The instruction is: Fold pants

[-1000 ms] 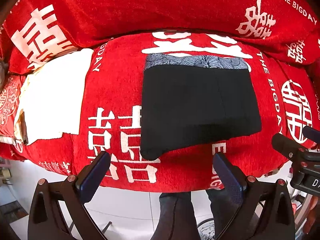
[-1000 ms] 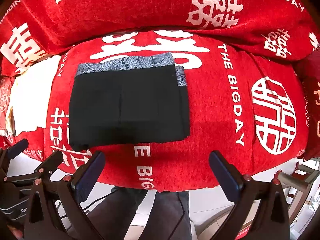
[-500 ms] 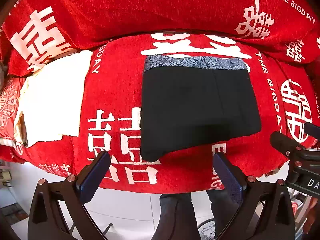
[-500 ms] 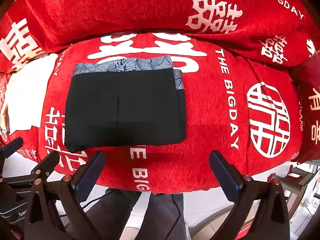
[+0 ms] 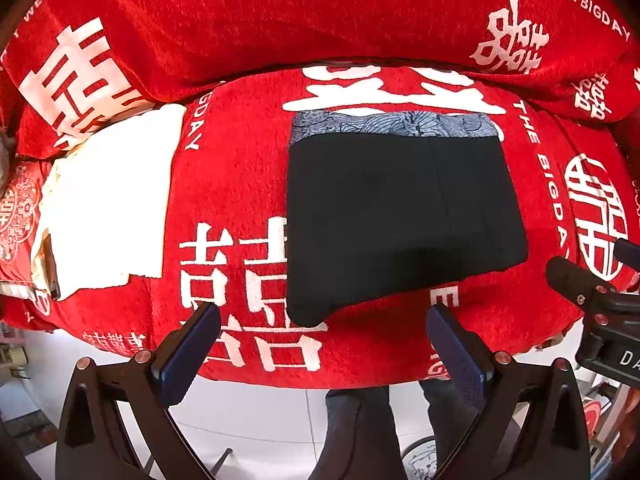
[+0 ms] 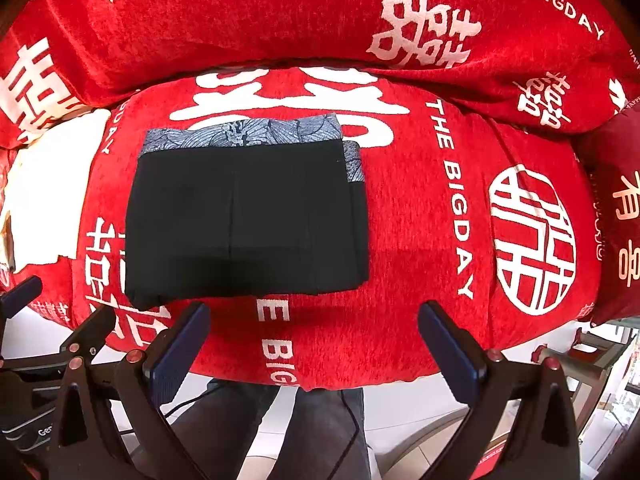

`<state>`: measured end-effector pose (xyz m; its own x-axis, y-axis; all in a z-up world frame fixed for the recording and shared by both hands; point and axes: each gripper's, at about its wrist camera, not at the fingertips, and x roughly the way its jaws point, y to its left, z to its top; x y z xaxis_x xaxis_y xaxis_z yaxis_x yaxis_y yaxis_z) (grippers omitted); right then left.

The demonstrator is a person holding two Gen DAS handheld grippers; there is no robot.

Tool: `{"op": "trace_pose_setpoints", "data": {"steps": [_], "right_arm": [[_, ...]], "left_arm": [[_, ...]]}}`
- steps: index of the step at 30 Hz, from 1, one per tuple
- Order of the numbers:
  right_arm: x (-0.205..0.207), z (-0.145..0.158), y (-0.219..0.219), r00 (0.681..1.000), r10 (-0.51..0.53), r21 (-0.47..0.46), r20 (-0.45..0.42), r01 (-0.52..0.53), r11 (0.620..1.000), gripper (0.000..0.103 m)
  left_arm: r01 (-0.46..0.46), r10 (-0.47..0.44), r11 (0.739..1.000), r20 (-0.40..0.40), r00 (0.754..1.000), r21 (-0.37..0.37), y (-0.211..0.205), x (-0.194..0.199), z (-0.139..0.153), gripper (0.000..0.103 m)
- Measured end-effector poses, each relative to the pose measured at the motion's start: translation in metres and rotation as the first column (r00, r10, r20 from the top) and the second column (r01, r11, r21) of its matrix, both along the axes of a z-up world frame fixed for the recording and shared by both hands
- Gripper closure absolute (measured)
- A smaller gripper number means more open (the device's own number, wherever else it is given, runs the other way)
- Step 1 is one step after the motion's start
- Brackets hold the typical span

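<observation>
The black pants (image 5: 400, 216) lie folded into a flat rectangle on the red sofa seat (image 5: 232, 184), with a blue-grey patterned waistband along the far edge. They also show in the right wrist view (image 6: 244, 216). My left gripper (image 5: 320, 344) is open and empty, held off the seat's front edge just below the pants' near-left corner. My right gripper (image 6: 312, 344) is open and empty, off the front edge below the pants' near-right part. Neither touches the pants.
A white folded cloth (image 5: 108, 200) lies on the seat at the left. The red backrest cushion (image 5: 320, 12) runs along the back. A dark red cushion (image 6: 616, 216) sits at the far right. White floor and the person's legs (image 6: 320, 432) are below the seat edge.
Both grippers have drifted slightly back from the sofa. The pants have not moved and both grippers stay open.
</observation>
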<state>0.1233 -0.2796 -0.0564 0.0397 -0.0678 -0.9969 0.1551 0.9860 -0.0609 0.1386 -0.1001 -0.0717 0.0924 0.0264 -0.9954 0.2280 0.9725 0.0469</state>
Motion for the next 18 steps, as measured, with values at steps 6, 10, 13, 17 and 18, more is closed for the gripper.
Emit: {"op": "trace_pose_setpoints", "data": {"steps": [6,10,13,17,18], "right_arm": [[0.0018,-0.0001,-0.0005,1.0,0.001,-0.004,0.0,-0.001,1.0,0.0],[0.002,-0.0001,0.0,1.0,0.002,-0.005,-0.002,-0.002,1.0,0.0],[0.0023,-0.0004,-0.0003,1.0,0.003,-0.005,-0.003,-0.003,1.0,0.0],[0.0018,-0.0015,-0.0003,1.0,0.004,-0.007,-0.005,-0.004,1.0,0.0],[0.0018,-0.0017,-0.0006,1.0,0.004,-0.007,-0.006,-0.004,1.0,0.0]], "left_arm": [[-0.001,0.001,1.0,0.004,1.0,0.007,0.0015,0.001,-0.0017,0.0],[-0.007,0.007,1.0,0.004,1.0,0.01,0.0043,0.0023,-0.003,0.0],[-0.008,0.008,1.0,0.003,1.0,0.016,0.0052,0.0031,-0.0037,0.0],[-0.008,0.008,1.0,0.002,1.0,0.019,0.0059,0.0033,-0.004,0.0],[-0.008,0.008,1.0,0.003,1.0,0.02,0.0058,0.0033,-0.004,0.0]]}}
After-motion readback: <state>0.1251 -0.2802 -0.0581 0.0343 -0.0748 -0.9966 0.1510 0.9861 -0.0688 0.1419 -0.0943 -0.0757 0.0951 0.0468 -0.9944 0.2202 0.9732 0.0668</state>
